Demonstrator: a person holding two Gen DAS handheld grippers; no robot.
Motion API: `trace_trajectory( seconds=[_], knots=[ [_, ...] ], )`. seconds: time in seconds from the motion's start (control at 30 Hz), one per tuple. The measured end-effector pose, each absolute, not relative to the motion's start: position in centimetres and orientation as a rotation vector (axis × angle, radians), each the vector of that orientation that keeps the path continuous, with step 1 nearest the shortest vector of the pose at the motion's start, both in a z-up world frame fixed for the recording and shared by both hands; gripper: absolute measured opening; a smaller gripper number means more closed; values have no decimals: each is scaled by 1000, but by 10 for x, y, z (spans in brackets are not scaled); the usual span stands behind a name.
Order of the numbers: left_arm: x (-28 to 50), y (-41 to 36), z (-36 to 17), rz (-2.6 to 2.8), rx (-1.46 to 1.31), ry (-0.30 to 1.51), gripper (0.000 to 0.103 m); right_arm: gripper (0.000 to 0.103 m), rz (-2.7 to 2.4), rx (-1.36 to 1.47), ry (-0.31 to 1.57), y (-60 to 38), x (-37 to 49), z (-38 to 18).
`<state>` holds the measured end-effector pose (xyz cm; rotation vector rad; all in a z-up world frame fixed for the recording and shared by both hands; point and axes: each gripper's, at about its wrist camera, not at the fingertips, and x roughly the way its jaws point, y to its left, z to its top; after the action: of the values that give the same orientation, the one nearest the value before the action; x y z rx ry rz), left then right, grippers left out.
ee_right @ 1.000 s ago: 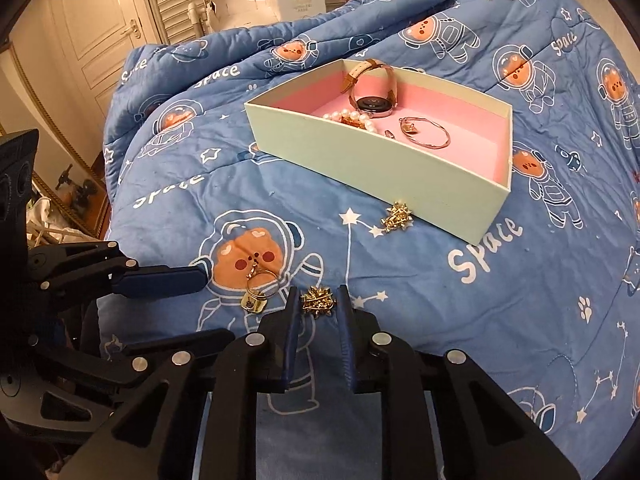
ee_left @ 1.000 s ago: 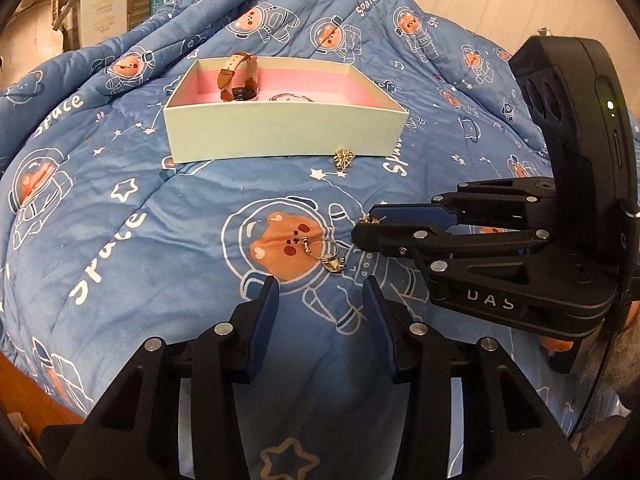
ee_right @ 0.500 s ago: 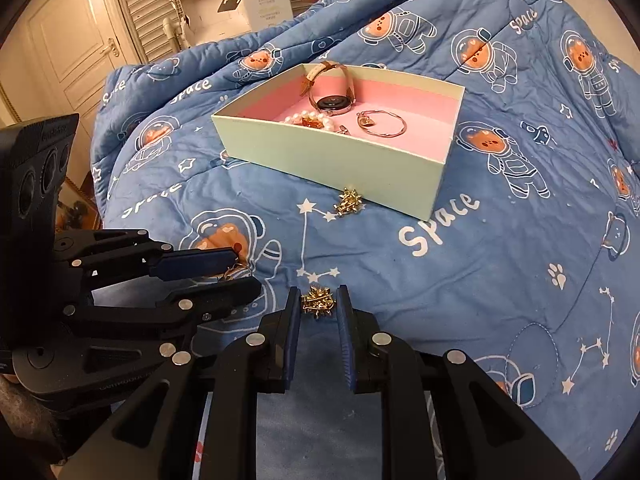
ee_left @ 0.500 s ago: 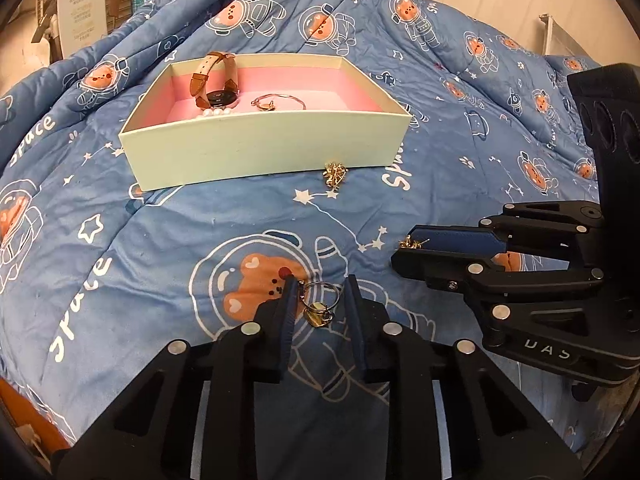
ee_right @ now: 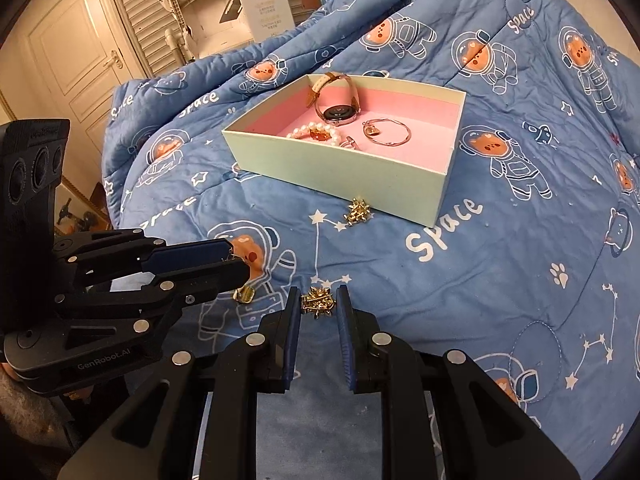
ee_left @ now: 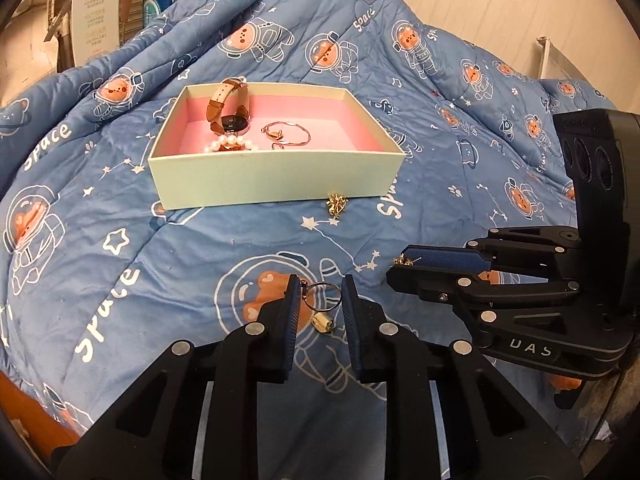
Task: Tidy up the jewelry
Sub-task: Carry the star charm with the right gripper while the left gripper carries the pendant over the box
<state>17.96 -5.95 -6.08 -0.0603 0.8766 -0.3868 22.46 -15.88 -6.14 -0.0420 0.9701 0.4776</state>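
Left wrist view shows the left gripper (ee_left: 319, 305) low over a blue quilt (ee_left: 168, 248) printed with astronaut bears, its jaws having just been closing and now clamped on a thin ring (ee_left: 321, 294) from which a small gold charm (ee_left: 322, 323) hangs. To its right the right gripper (ee_left: 404, 266) reaches in from the side, fingers pressed together on a spiky gold earring (ee_left: 401, 259) (only a sliver of it shows here). In the right wrist view that same earring (ee_right: 318, 300) sits pinched between the two blue pads, lifted clear of the quilt. A pale green box (ee_left: 276, 182) with a pink lining rests toward the far side of the quilt; inside it lie a watch (ee_left: 234, 122) with a tan strap, a pearl bracelet (ee_left: 228, 145) against the near wall, and a thin rose-gold bangle (ee_left: 290, 136) toward the middle. A second spiky gold earring (ee_right: 357, 212) lies on the quilt just beside the box's near wall, close to its right corner. Beyond the quilt's far edge stand a white carton (ee_right: 262, 0) and a panelled door (ee_right: 76, 52).
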Motion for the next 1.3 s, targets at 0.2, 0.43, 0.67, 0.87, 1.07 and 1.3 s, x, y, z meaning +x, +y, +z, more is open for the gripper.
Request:
trace_trajectory(
  seconds=[0.2,0.43,0.67,0.87,1.07,1.3],
  knots=[
    [187,-46,-39,-384,-68,847,21,18,524,-1,946,-154,231,-43],
    [207,-38,-20,-382,-62,818,22,18,544,-27,900,-146,243,-22],
    [234,-37,-12,-383,-59,810,22,18,536,-62,872,-142,259,-10],
    [271,-35,-13,-374,-64,854,22,18,505,-89,866,-140,288,-3],
    [310,-30,-26,-336,-29,938,22,18,464,-121,903,-139,326,-8],
    [330,-38,-43,-353,41,1031,22,18,427,-121,983,-139,363,-29]
  ],
)
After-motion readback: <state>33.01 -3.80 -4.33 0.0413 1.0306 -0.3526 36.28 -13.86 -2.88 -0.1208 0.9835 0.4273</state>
